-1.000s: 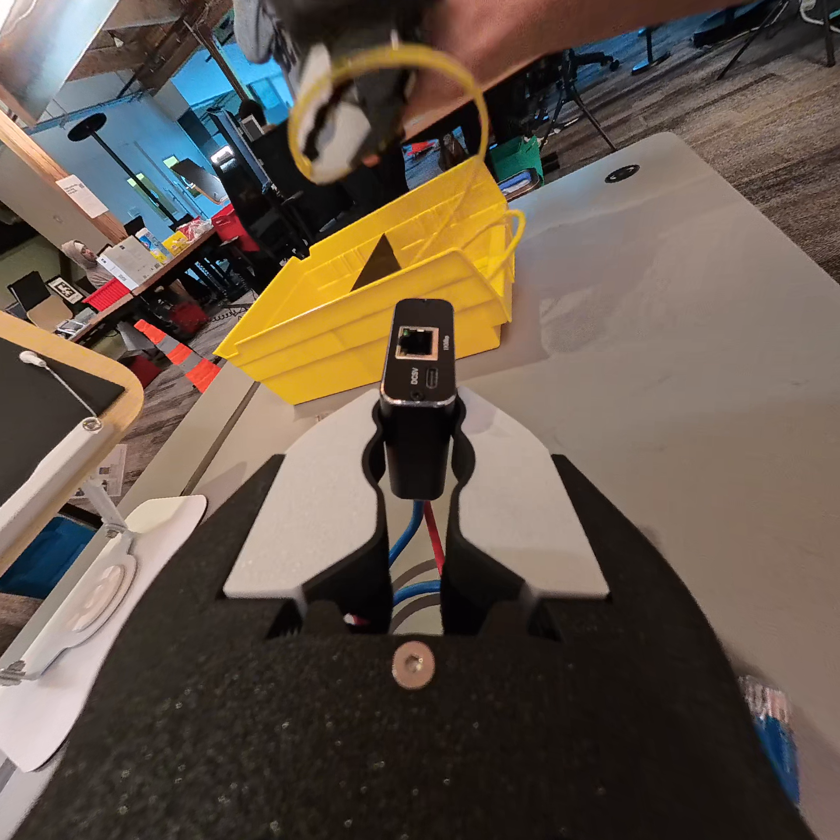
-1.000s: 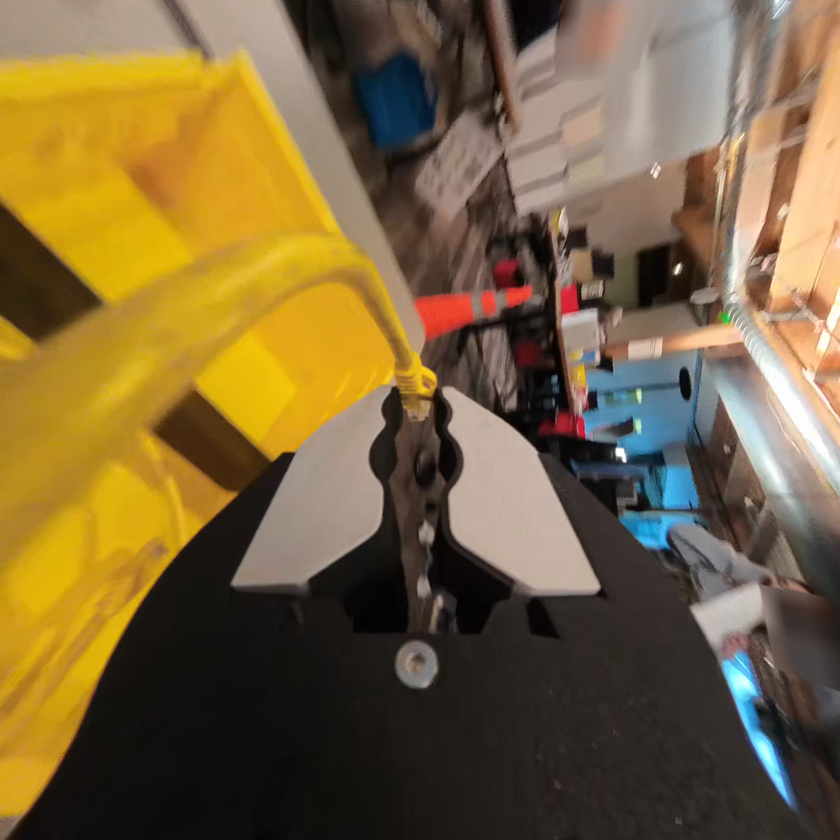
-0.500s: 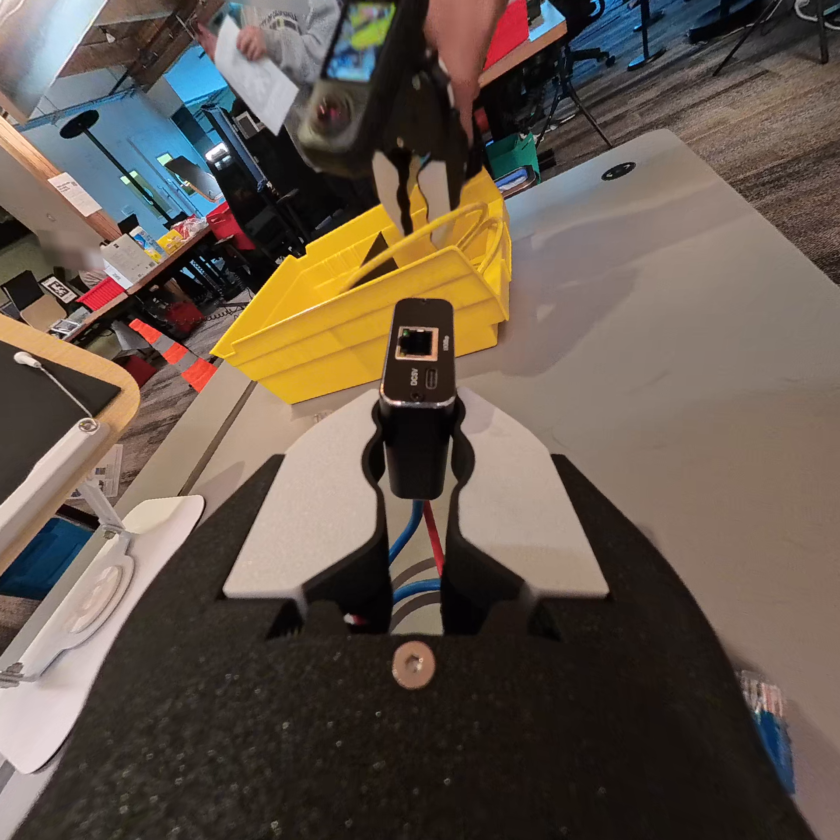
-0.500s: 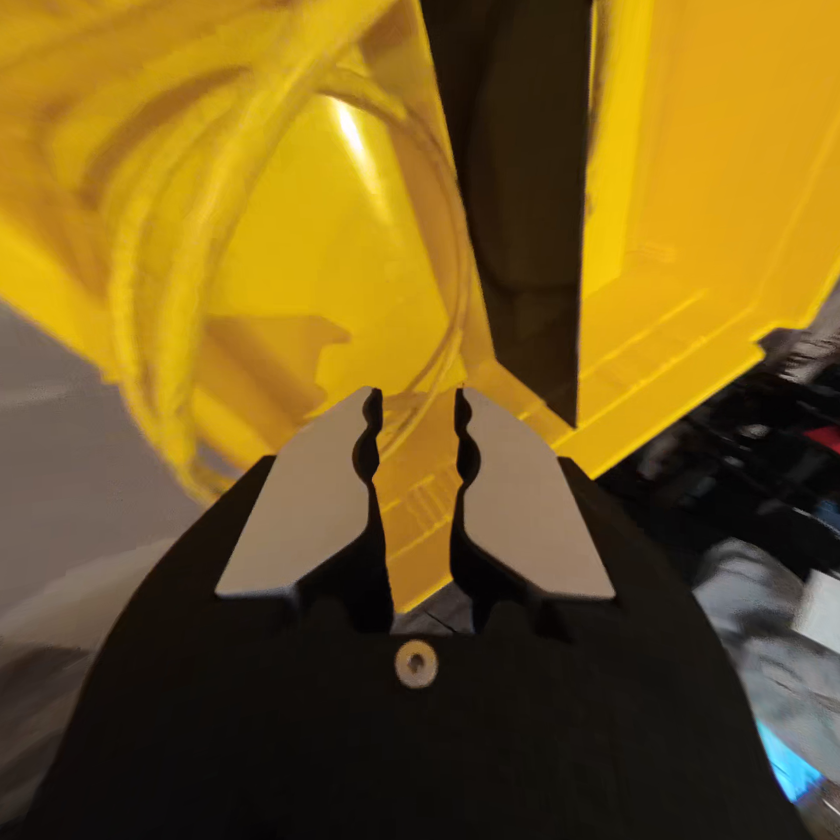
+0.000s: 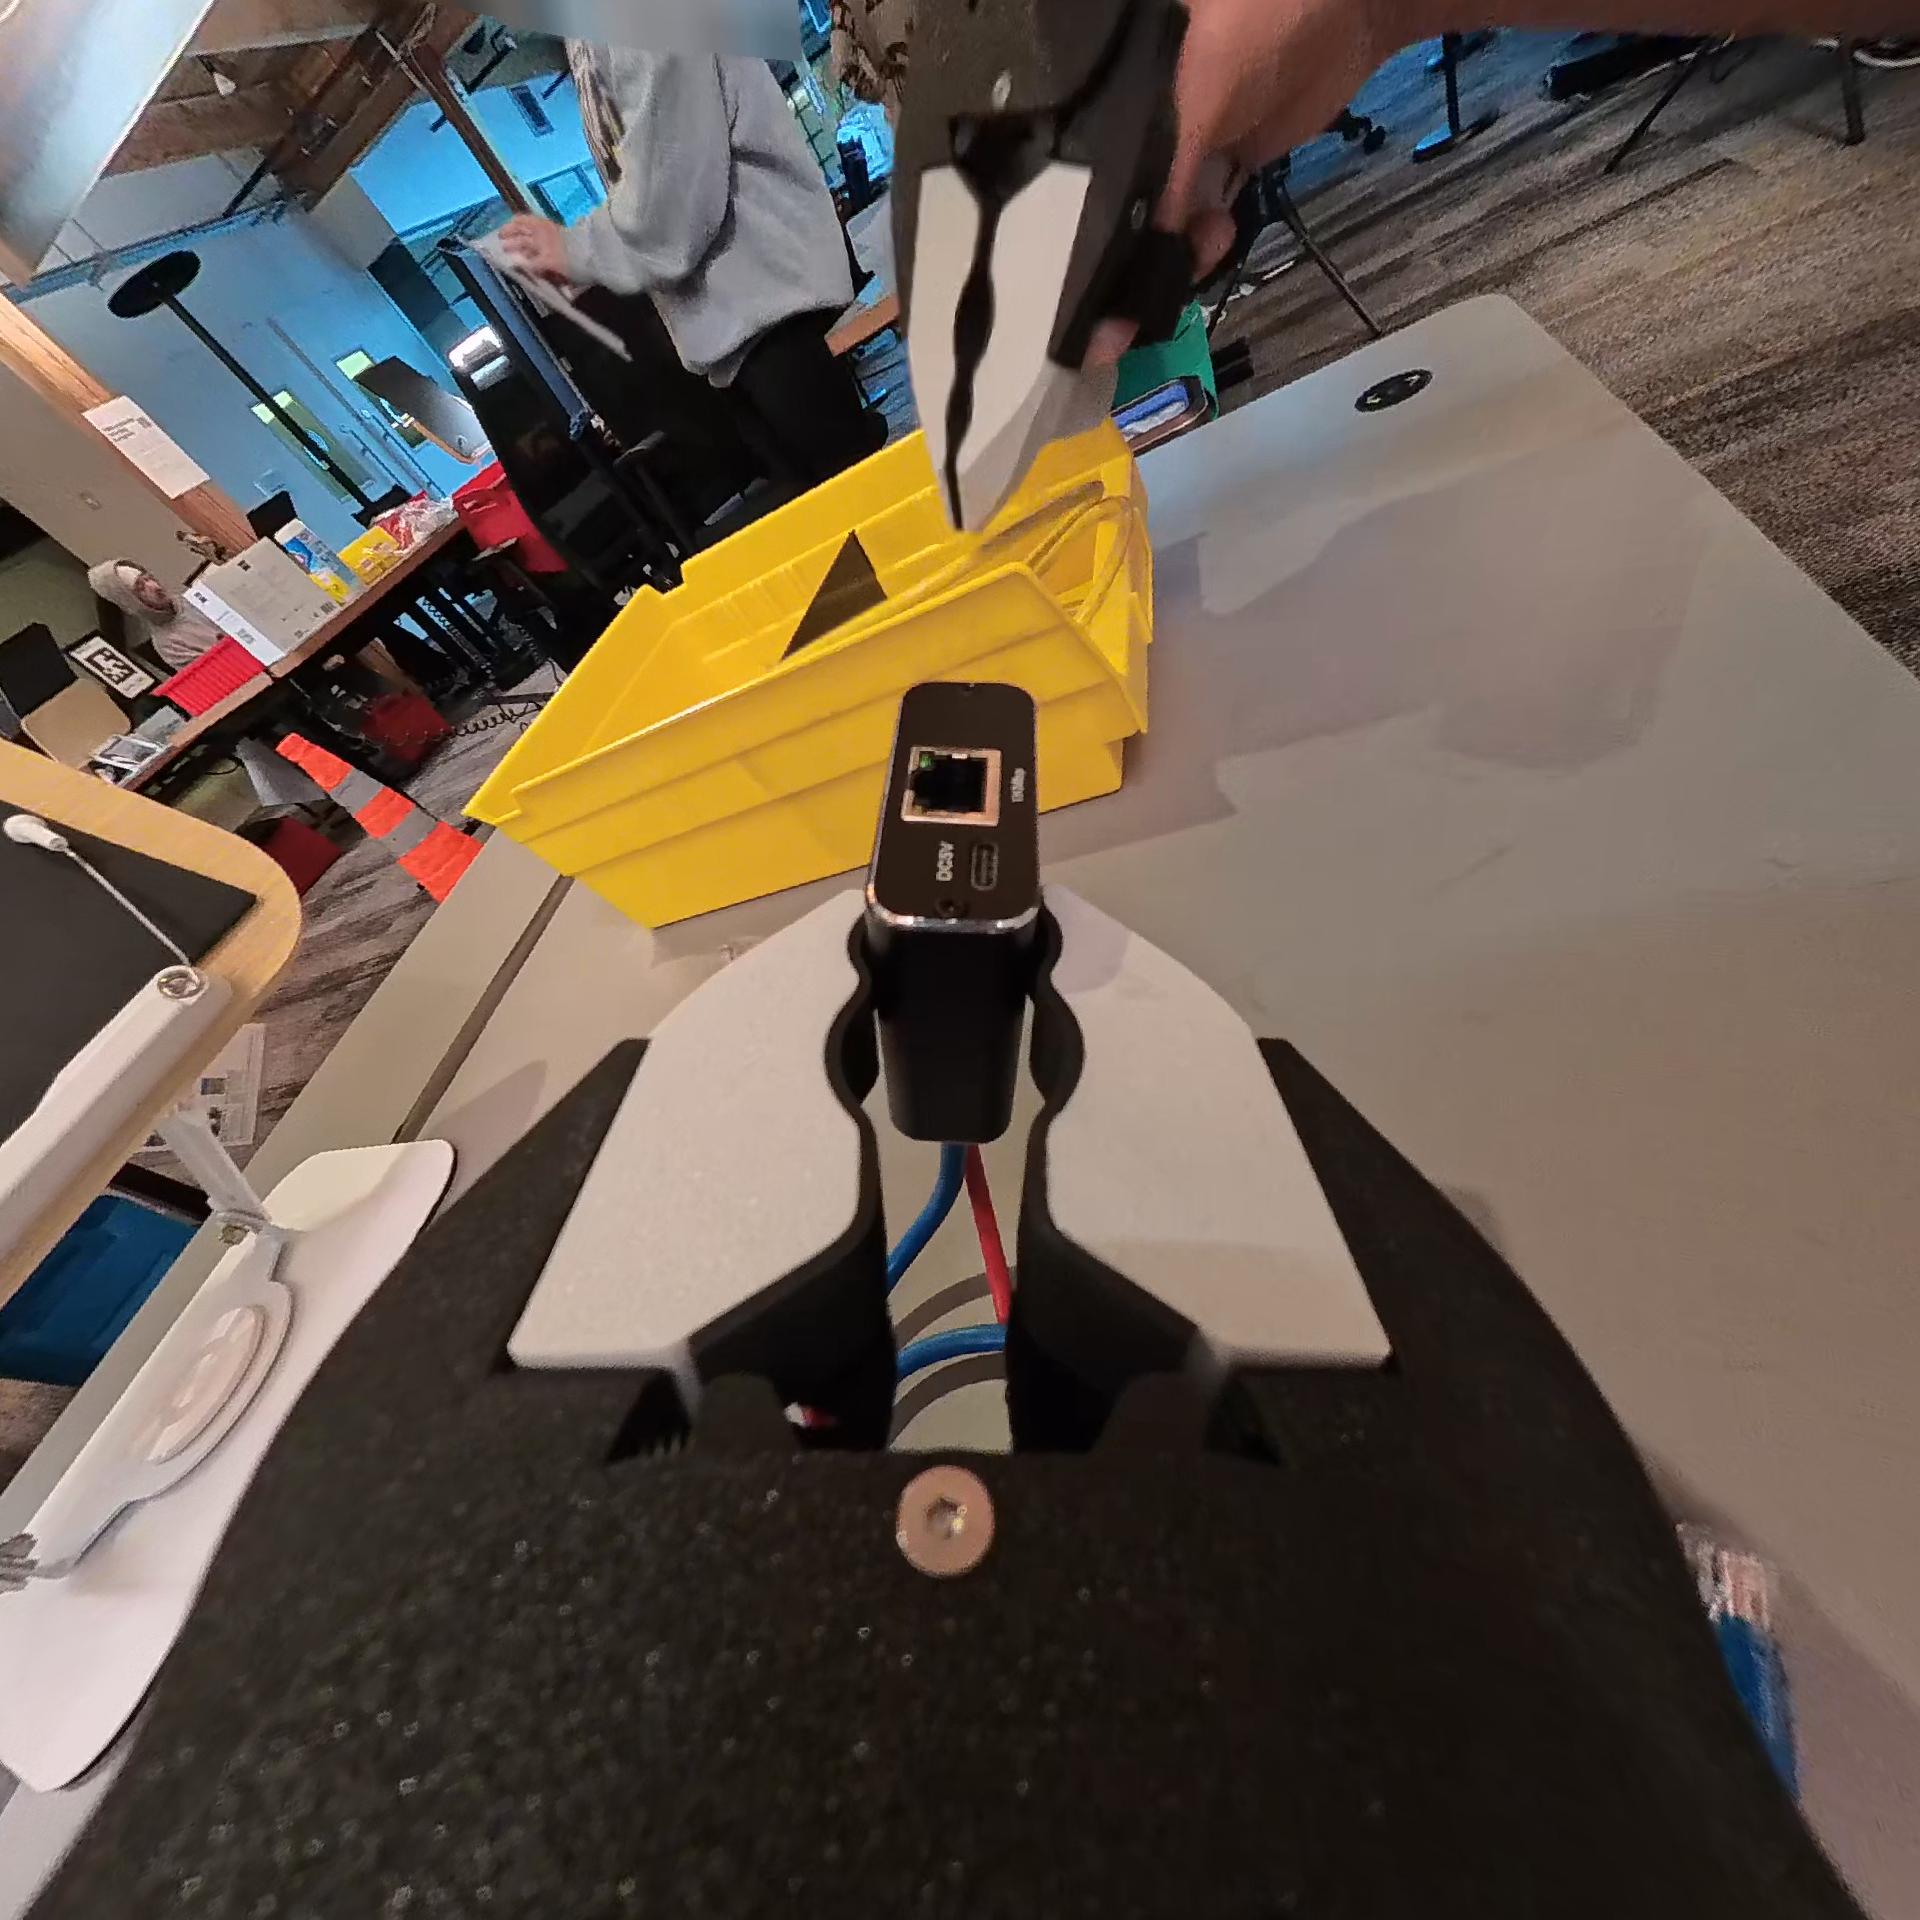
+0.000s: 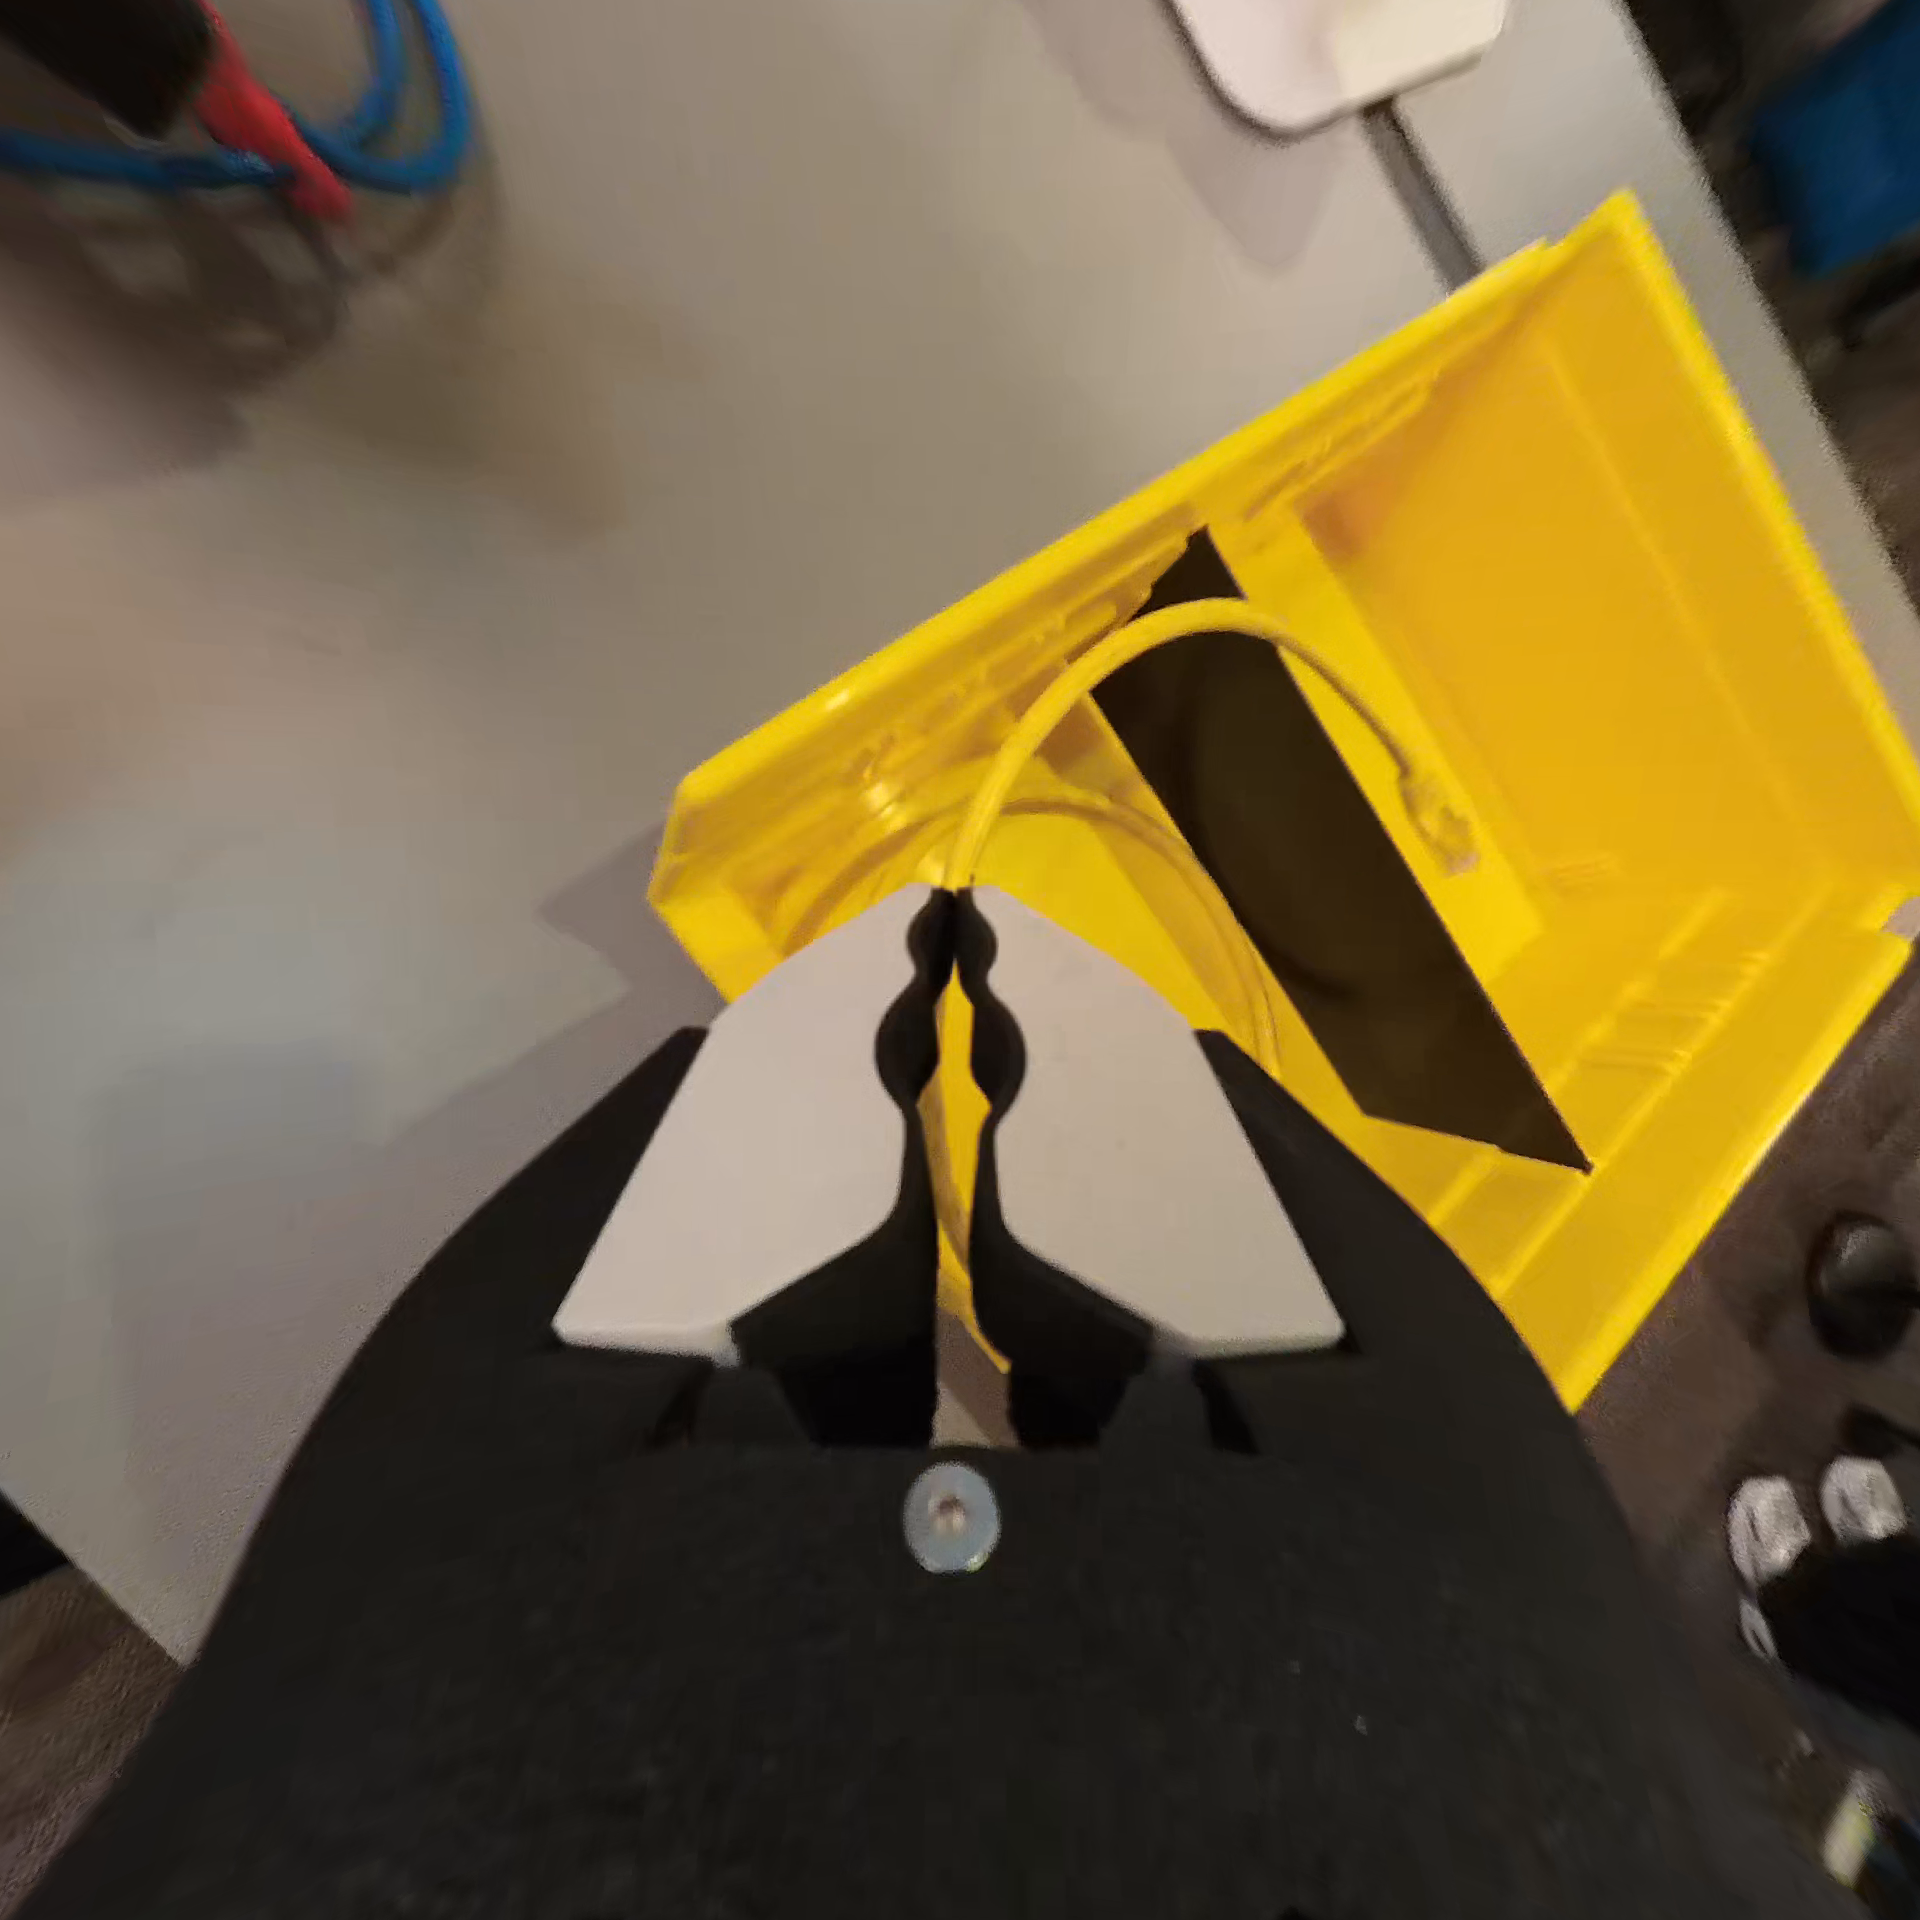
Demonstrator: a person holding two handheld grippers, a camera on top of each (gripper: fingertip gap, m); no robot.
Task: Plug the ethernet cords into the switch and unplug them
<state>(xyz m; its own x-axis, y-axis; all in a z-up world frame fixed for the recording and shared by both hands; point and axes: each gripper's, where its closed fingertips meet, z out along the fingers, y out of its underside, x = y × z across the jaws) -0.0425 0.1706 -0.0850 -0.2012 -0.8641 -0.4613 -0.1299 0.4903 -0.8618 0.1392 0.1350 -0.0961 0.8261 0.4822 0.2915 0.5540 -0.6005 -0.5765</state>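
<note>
My left gripper [image 5: 956, 925] is shut on a black switch [image 5: 956, 831] and holds it above the grey table, with its empty port facing forward. A blue cord [image 5: 930, 1205] and a red cord [image 5: 985, 1205] hang from the switch's near end. My right gripper [image 6: 951, 909] is shut on a yellow ethernet cord [image 6: 1174, 634], pinching it at the tips over a yellow bin [image 6: 1558, 582]. The cord arcs up, and its plug [image 6: 1439, 816] hangs free inside the bin. In the left wrist view the right gripper [image 5: 961, 499] points down over the bin [image 5: 810, 790].
A black divider [image 6: 1299, 883] stands inside the bin. A white stand base [image 5: 208, 1351] lies at the table's left edge. A loose blue plug [image 5: 1745, 1631] lies at the lower right. Blue and red cords [image 6: 343, 135] show beyond the bin. A person stands past the table. My hands' fingertips stand some 20 centimetres from each other.
My right gripper let go of the yellow plug over the bin, opened, then shut on the yellow cord farther along. The left gripper and the switch stayed put.
</note>
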